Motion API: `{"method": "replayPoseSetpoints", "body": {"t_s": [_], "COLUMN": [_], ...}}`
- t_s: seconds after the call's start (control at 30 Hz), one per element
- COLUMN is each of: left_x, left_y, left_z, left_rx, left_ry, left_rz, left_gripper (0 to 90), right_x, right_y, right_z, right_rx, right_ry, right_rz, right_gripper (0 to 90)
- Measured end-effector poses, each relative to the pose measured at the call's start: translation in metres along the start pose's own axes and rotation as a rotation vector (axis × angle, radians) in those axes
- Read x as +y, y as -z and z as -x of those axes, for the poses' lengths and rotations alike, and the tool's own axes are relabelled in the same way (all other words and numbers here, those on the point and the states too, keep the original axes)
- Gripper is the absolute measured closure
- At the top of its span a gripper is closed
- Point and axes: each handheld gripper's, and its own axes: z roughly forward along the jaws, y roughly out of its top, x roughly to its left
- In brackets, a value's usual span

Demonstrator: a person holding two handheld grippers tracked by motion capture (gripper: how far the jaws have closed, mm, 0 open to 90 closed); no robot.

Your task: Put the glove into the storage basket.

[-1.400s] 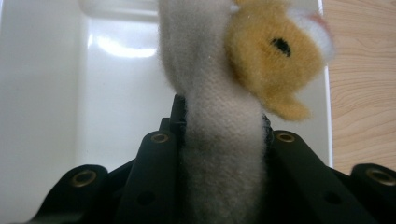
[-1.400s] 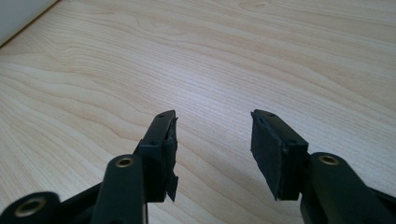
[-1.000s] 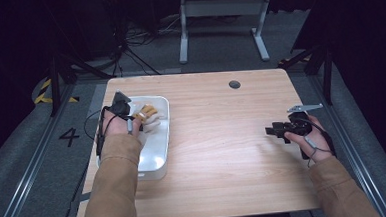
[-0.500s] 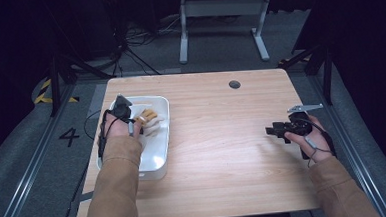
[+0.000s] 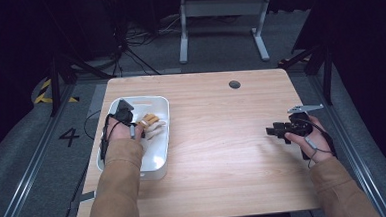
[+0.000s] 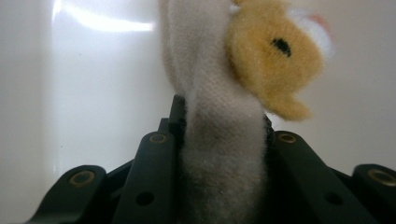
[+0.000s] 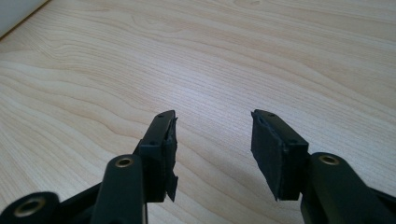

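A wooden bench (image 5: 217, 137) carries a white tub (image 5: 156, 155) at its left. Inside the tub, the left gripper (image 5: 126, 114) has its jaws clamped on a white and yellow plush toy (image 6: 224, 121). At the right, the right gripper (image 7: 212, 140) rests, jaws apart, empty. The soft fabric could slip free, or the toy could snag the tub's rim.

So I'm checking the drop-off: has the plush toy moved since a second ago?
Yes. Clamped in the left gripper, the plush toy has sunk lower inside the white tray.
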Motion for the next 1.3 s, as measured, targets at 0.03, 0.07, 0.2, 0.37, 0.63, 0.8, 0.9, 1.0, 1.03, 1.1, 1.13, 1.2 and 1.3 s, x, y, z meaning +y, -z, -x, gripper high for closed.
{"method": "replayPoseSetpoints", "body": {"t_s": [0.03, 0.07, 0.2, 0.37, 0.63, 0.8, 0.9, 1.0, 1.03, 1.1, 1.13, 1.2, 1.3], "left_x": [0.0, -0.001, -0.002, -0.002, -0.003, -0.003, -0.003, -0.004, -0.004, -0.005, -0.005, -0.005, -0.007], "left_y": [-0.001, -0.002, -0.008, -0.012, -0.018, -0.023, -0.025, -0.028, -0.028, -0.03, -0.03, -0.031, -0.032], "left_z": [-0.001, -0.001, -0.001, 0.0, -0.003, -0.005, -0.006, -0.007, -0.008, -0.009, -0.009, -0.01, -0.011], "left_rx": [0.0, 0.001, -0.007, -0.005, 0.006, 0.018, 0.034, 0.041, 0.045, 0.048, 0.046, 0.044, 0.037], "left_ry": [0.0, 0.003, 0.008, 0.009, 0.015, 0.016, 0.021, 0.024, 0.027, 0.031, 0.031, 0.034, 0.038], "left_rz": [-0.002, -0.006, -0.023, -0.045, -0.062, -0.068, -0.062, -0.067, -0.068, -0.063, -0.066, -0.067, -0.065], "left_gripper": [72.7, 72.7, 72.5, 72.5, 71.9, 71.6, 71.6, 71.6, 71.5, 71.5, 71.4, 71.3, 71.2], "right_x": [0.0, 0.0, 0.0, 0.0, 0.0, -0.001, -0.001, -0.002, -0.002, -0.002, -0.002, -0.002, -0.002], "right_y": [0.0, 0.0, 0.0, 0.0, -0.001, -0.001, -0.002, -0.003, -0.003, -0.003, -0.003, -0.003, -0.003], "right_z": [0.0, 0.0, 0.0, 0.001, 0.001, 0.001, 0.001, 0.001, 0.001, 0.002, 0.002, 0.002, 0.002], "right_rx": [0.0, 0.0, 0.002, 0.002, 0.002, 0.0, -0.001, -0.002, -0.003, -0.004, -0.004, -0.004, -0.005], "right_ry": [0.0, -0.001, -0.004, -0.004, -0.014, -0.013, -0.014, -0.014, -0.012, -0.011, -0.011, -0.011, -0.012], "right_rz": [0.001, 0.001, 0.0, -0.002, 0.001, -0.004, -0.007, -0.011, -0.011, -0.011, -0.012, -0.013, -0.013], "right_gripper": [50.9, 50.9, 50.7, 50.7, 49.9, 49.9, 49.9, 49.9, 49.9, 49.9, 49.9, 49.9, 49.9]}}
